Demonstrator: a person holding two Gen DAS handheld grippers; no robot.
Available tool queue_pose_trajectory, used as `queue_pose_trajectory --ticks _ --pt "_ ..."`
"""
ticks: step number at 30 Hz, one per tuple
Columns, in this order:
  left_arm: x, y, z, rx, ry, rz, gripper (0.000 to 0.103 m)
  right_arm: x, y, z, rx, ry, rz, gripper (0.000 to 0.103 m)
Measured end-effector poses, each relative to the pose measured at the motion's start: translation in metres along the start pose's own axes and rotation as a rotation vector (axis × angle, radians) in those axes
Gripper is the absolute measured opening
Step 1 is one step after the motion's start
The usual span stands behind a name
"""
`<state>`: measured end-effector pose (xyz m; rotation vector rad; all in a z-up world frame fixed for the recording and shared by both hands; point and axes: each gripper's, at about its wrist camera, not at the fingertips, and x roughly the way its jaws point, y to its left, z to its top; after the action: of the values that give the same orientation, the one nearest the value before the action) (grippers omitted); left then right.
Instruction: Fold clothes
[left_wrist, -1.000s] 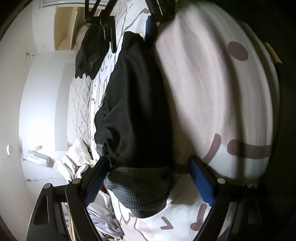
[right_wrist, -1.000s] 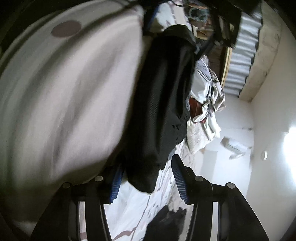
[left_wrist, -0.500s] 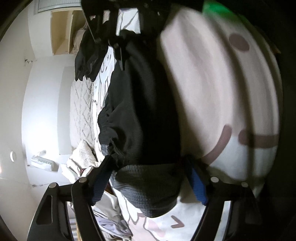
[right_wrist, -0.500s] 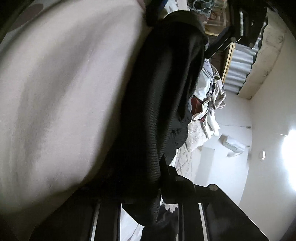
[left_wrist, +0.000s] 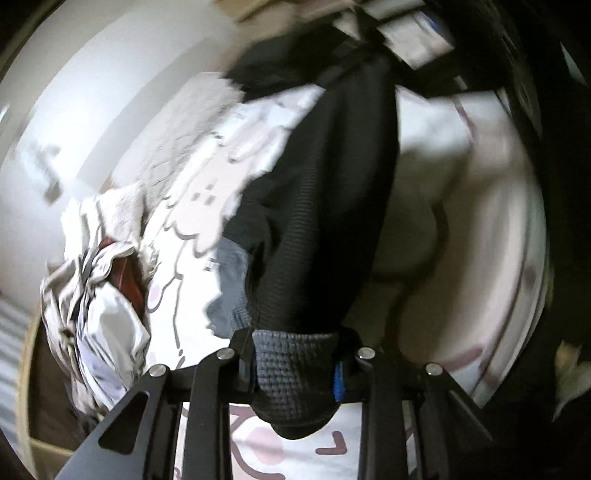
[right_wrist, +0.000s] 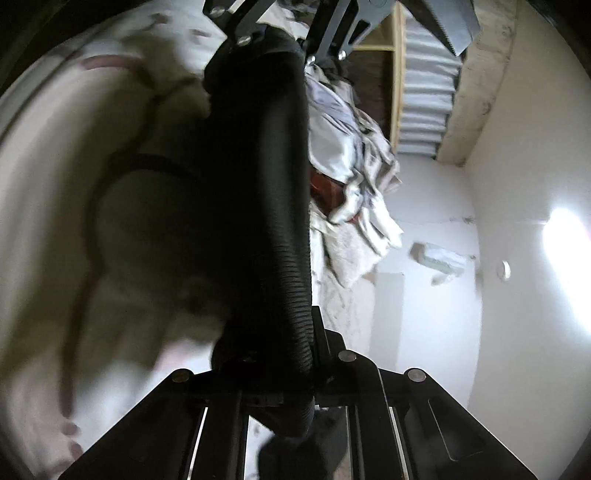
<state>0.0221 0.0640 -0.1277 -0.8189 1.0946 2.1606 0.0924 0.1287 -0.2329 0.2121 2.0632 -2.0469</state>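
White-walled room, cartoon-print bedsheet (left_wrist: 207, 192) (blurred), both claws (left_wrist: 295, 363) (right_wrist: 273, 376) clamped tight on black garment (left_wrist: 332, 206).

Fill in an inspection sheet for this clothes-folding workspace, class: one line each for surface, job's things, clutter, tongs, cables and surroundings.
Surface: bed cover, white with pinkish cartoon prints; much of it motion-blurred.
Job's things: black garment, a ribbed knit, stretched between both tongs; its grey band end sits in the left one.
Clutter: crumpled pile of pale laundry with something dark red in it, at the bed's far side; another dark cloth under the right tongs.
Tongs: left tongs shut on the garment's end; right tongs shut on the opposite end.
Cables: nothing seen.
Surroundings: white wall, a small wall fitting, wooden shelving.
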Motion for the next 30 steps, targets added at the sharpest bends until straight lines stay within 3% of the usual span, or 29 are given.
queue_pose_trajectory --ticks 6,9,15,23,27,30 --pt "-0.084 0.029 0.022 -0.222 -0.104 -0.104 0.027 -0.024 -0.084 -0.008 0.137 0.077 -0.058 0.011" --pt "-0.112 0.037 0.055 -0.308 -0.171 -0.176 0.027 -0.041 -0.119 -0.027 0.159 0.122 -0.102 0.011" --pt "-0.132 0.038 0.132 -0.331 -0.267 -0.27 0.027 -0.071 -0.167 -0.081 0.194 0.227 -0.167 0.011" --pt "-0.086 0.046 0.269 -0.179 -0.317 -0.294 0.027 -0.046 -0.217 -0.196 0.187 0.407 -0.185 0.01" --pt "-0.034 0.074 0.349 -0.141 -0.329 -0.254 0.026 0.022 -0.263 -0.267 0.217 0.497 -0.207 0.01" --pt "0.001 0.102 0.418 -0.098 -0.366 -0.167 0.026 0.073 -0.297 -0.32 0.24 0.565 -0.224 0.01"
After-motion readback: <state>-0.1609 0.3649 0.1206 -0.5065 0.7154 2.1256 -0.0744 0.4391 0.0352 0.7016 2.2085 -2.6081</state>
